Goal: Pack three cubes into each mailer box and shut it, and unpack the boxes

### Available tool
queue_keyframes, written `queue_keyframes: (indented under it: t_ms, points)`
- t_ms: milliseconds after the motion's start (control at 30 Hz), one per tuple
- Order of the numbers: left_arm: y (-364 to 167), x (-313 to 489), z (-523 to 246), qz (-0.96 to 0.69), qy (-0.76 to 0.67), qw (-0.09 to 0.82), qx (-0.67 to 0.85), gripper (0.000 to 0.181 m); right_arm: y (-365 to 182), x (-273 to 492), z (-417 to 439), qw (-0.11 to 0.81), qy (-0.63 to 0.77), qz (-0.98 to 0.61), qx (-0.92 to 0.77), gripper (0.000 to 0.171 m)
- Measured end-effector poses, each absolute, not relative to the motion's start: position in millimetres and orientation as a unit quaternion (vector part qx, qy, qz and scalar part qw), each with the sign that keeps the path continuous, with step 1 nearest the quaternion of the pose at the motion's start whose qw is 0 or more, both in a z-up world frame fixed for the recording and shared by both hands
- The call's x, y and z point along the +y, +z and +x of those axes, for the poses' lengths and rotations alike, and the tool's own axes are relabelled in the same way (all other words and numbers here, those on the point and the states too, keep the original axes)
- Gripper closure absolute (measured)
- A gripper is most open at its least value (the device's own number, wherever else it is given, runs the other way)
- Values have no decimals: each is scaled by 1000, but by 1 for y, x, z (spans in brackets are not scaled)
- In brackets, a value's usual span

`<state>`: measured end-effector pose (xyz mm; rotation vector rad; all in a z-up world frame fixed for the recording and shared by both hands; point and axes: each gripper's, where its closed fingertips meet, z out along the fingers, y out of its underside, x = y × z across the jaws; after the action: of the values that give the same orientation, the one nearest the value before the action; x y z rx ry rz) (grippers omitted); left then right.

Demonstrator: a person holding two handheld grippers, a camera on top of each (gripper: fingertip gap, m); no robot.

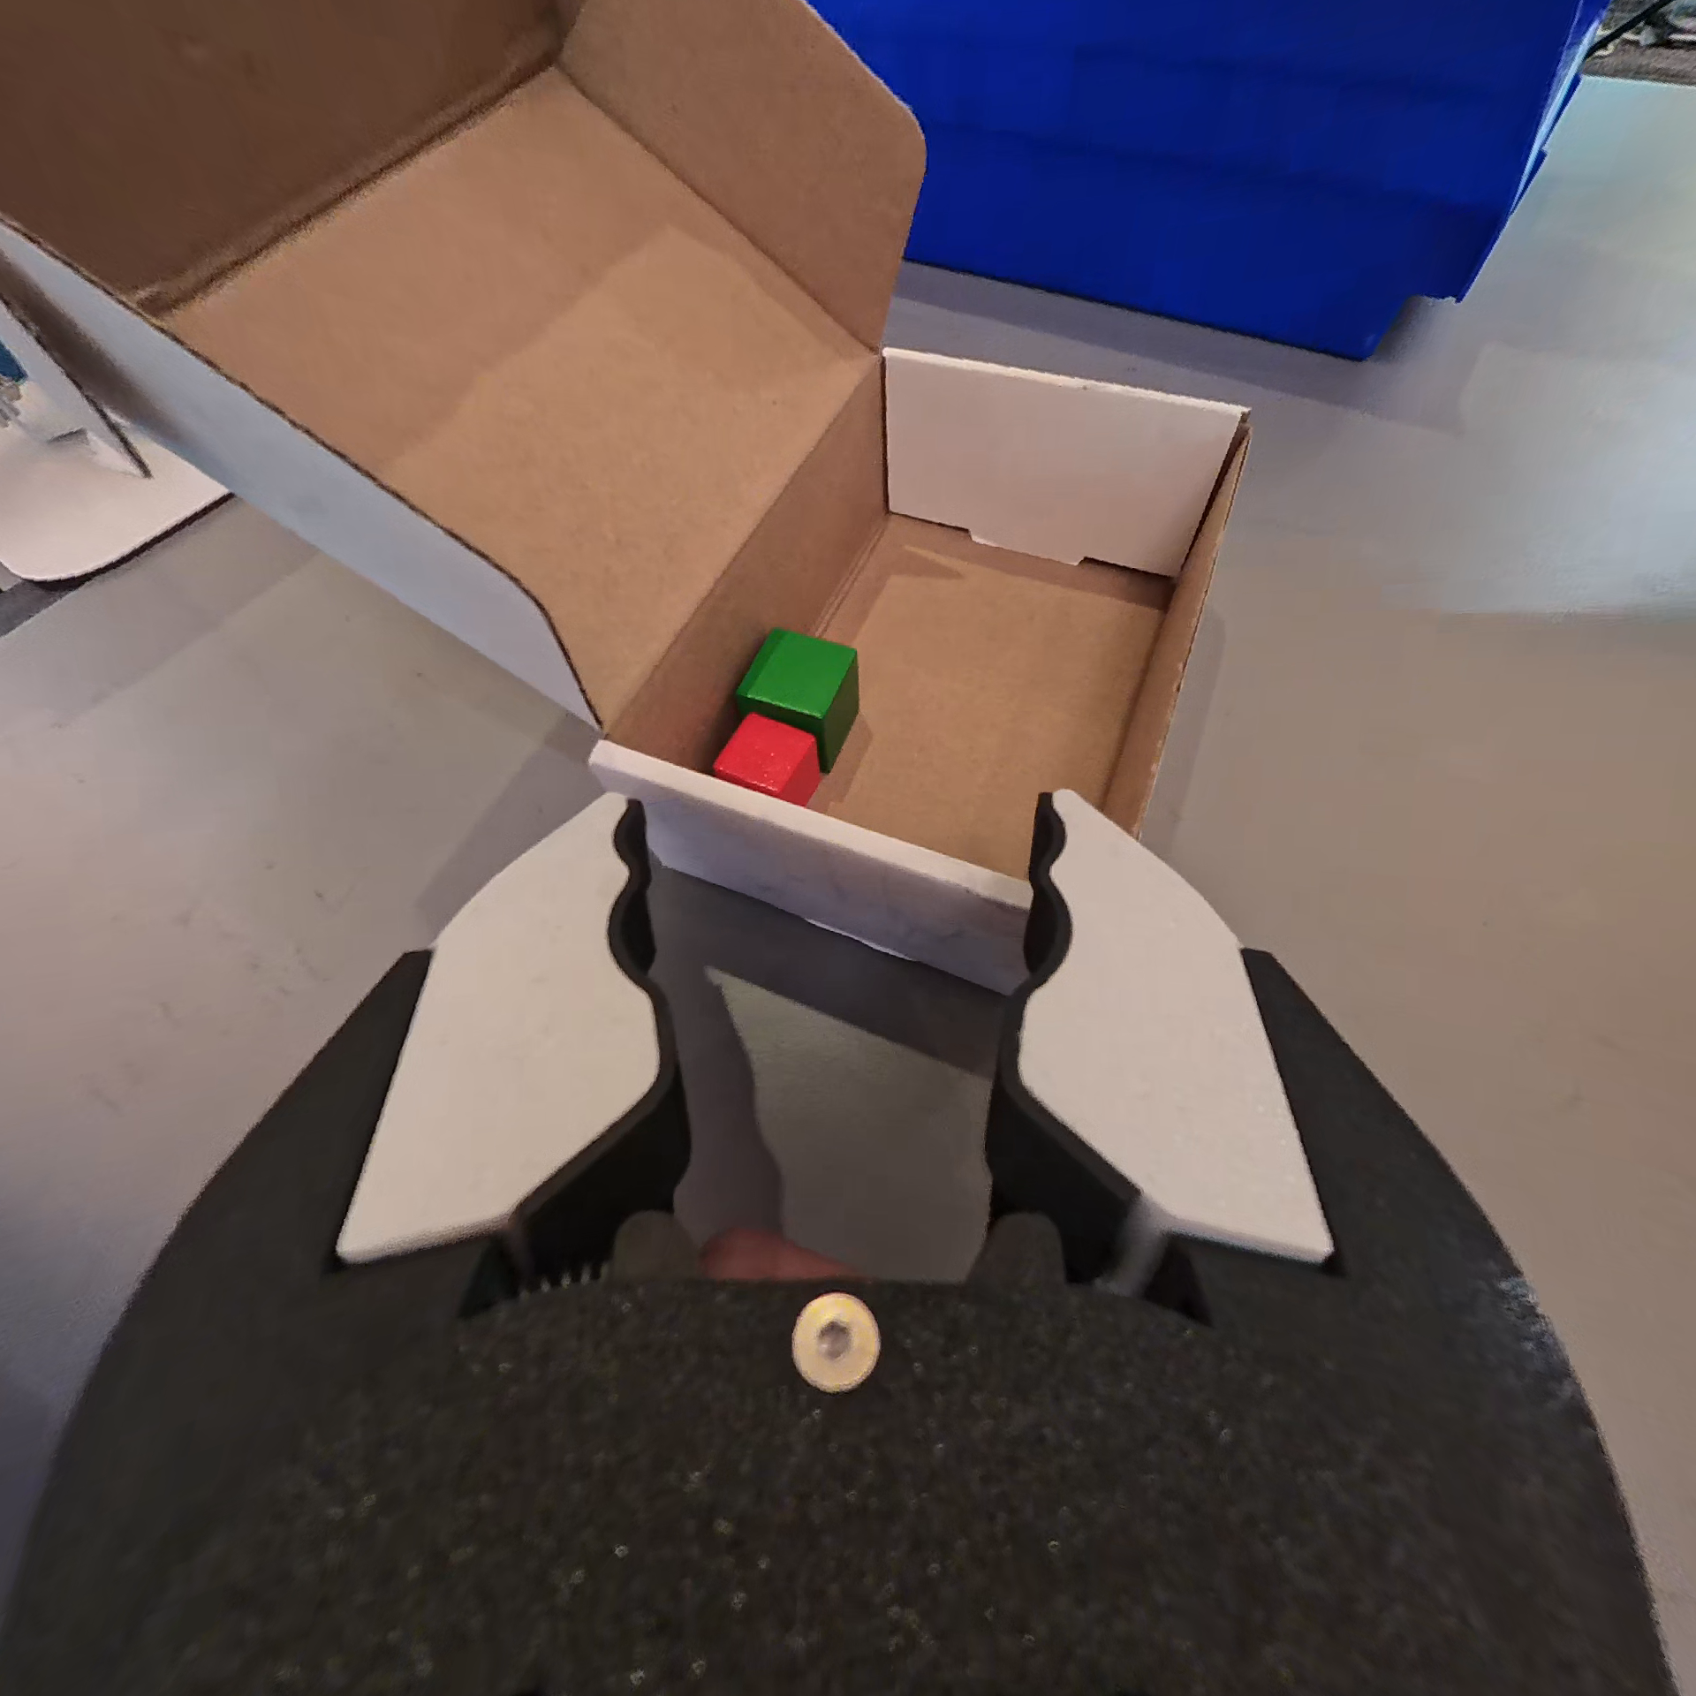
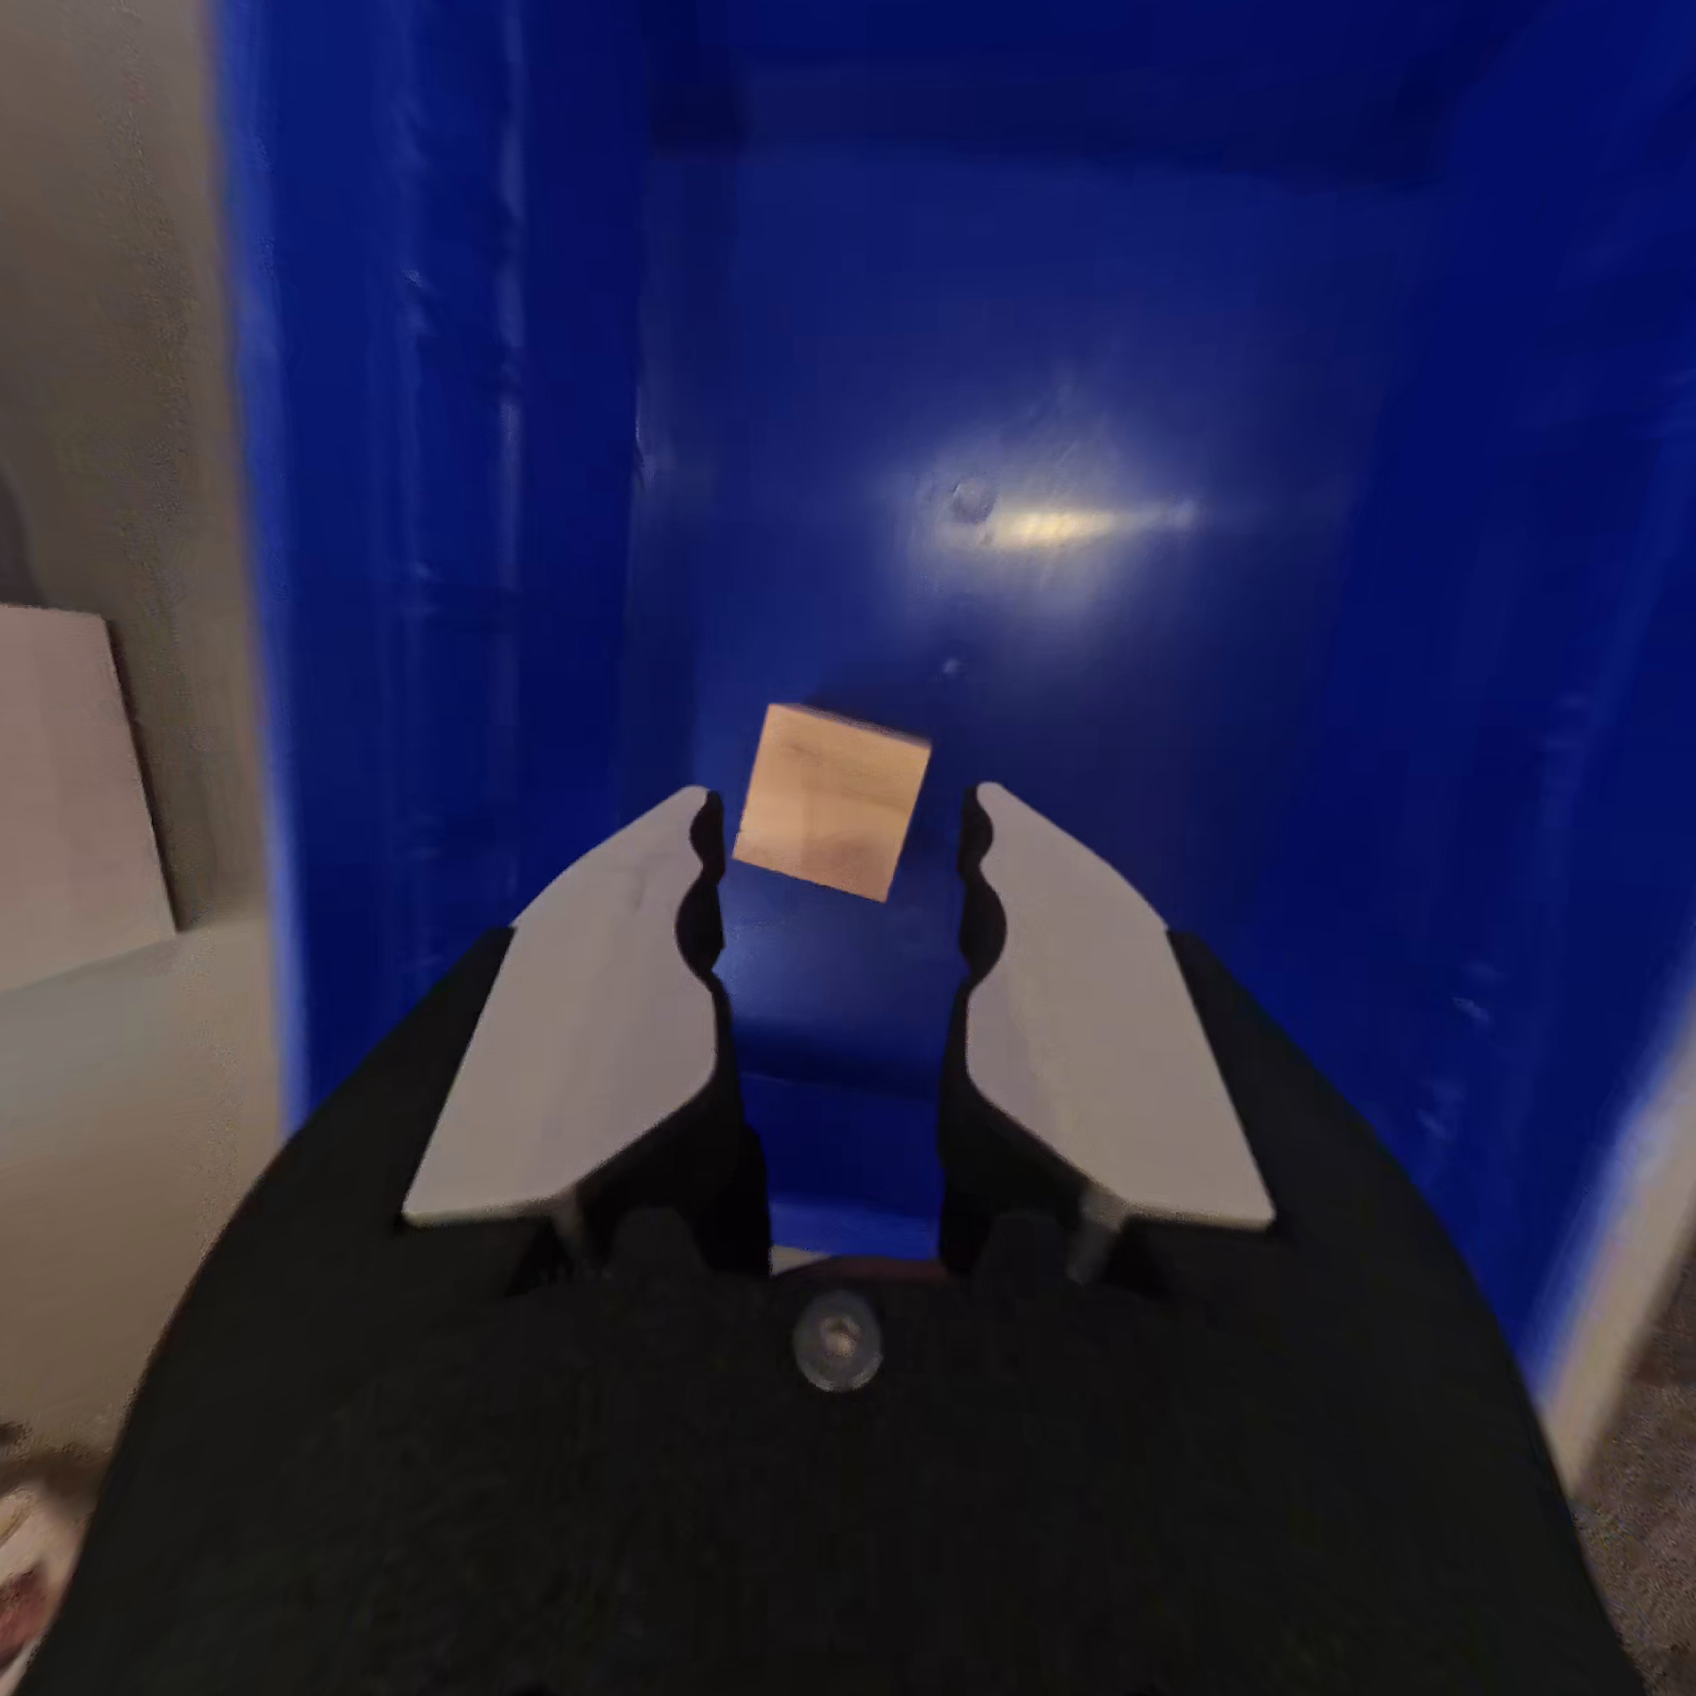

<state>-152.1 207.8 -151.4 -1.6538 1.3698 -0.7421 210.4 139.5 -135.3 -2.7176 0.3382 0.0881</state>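
In the left wrist view an open white mailer box (image 1: 826, 867) with a brown inside stands on the grey table, its lid raised to the left. A green cube (image 1: 800, 684) and a red cube (image 1: 766, 757) lie in its near left corner, touching. My left gripper (image 1: 840, 849) is open and empty, just in front of the box's near wall. In the right wrist view a plain wooden cube (image 2: 831, 798) lies on the floor of a blue bin (image 2: 1193, 826). My right gripper (image 2: 837, 840) is open above it, fingers either side, apart from the cube.
The blue bin (image 1: 1239, 156) stands behind the box at the back right. A white flat cardboard piece (image 1: 83, 496) lies at the far left. Another white box (image 2: 64, 780) stands left of the bin in the right wrist view. The left gripper's tips are roughly 40 cm from the right gripper's.
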Motion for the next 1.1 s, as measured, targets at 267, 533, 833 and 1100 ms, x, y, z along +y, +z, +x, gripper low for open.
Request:
queue_keyframes:
  t_ms: [267,533,833,1100]
  points:
    - [-151,205,-150,-656,-292,427,550,105,-63,183,-39,360,153,-919,-54,127]
    - [-151,206,-149,-663,-288,428,542,104,-165,231,-116,204,118,-969,-75,124]
    - [-151,205,-148,-664,-285,431,540,107,-179,241,-109,194,84,-975,-71,140]
    - [-151,207,-149,-665,-281,433,540,106,-161,228,-116,201,114,-970,-81,144]
